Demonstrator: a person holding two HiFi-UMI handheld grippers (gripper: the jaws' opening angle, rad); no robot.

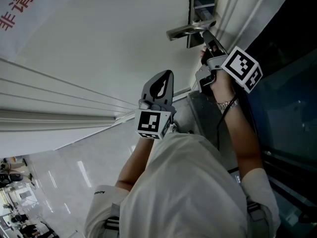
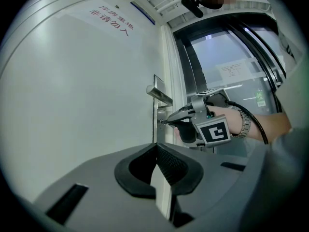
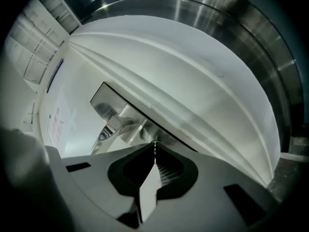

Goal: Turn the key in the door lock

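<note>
Metal key sat pinched in the right gripper's jaws at the door, beneath the handle. The left gripper hung back, jaws together, empty.

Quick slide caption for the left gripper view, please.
Right gripper pinches the key in the lock below the door handle; left gripper shut, empty.

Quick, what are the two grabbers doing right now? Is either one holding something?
Left gripper: closed, holding nothing.
Right gripper: closed on the key.
</note>
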